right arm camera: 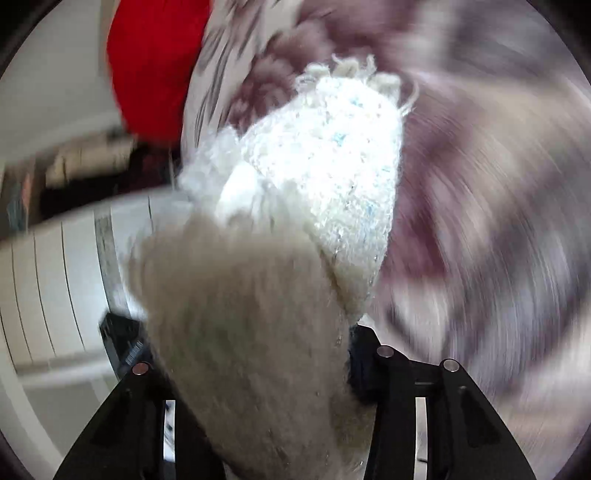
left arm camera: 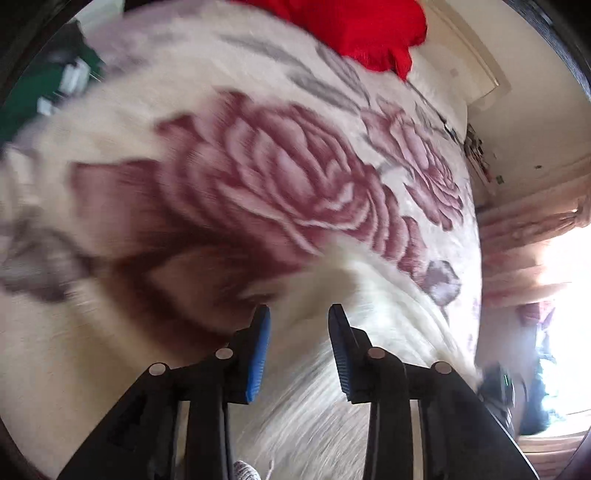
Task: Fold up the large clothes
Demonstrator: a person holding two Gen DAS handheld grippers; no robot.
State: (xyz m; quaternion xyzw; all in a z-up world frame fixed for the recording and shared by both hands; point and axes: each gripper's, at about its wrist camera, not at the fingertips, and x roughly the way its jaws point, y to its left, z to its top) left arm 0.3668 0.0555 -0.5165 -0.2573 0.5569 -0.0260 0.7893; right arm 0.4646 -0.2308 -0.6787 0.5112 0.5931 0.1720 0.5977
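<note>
A home bedroom. A plush rose-patterned blanket [left arm camera: 258, 177] covers a bed, with pink curtains [left arm camera: 524, 236] at a bright window just beyond the blanket's edge. A red cloth [left arm camera: 362, 29] lies at the blanket's far end.

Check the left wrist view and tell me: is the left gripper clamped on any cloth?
No: the left gripper is open, with the rose blanket showing through the bare gap between its blue pads.

No readable text anywhere (both views motion-blurred).
</note>
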